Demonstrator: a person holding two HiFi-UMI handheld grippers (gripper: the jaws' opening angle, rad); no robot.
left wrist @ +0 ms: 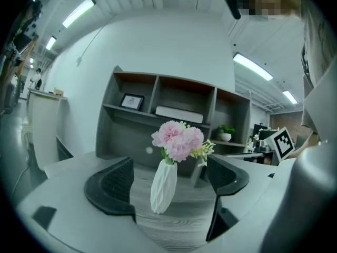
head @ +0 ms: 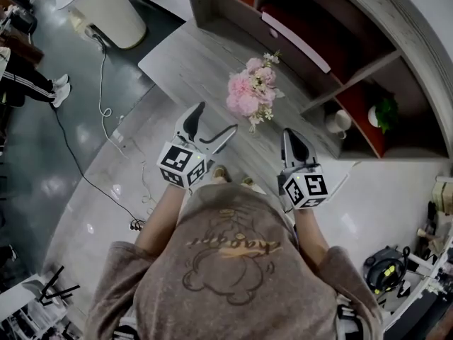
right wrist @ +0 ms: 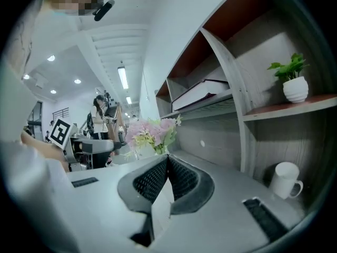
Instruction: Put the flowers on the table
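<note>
Pink artificial flowers (left wrist: 178,139) in a ribbed white ceramic vase (left wrist: 164,186) stand upright on the grey wood-grain table (head: 184,62), ahead of my left gripper (head: 216,119). Its jaws gape wide and hold nothing. My right gripper (right wrist: 167,162) is pinched closed, empty. The vase looks narrow-footed and top-heavy, so a careless sweep nearby could topple it.

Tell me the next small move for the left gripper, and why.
Probably just draw the left gripper back, jaws apart. The vase stands on the table with the flowers in it, free of both jaws, so the placement looks done. The right gripper is shut and empty.
</note>
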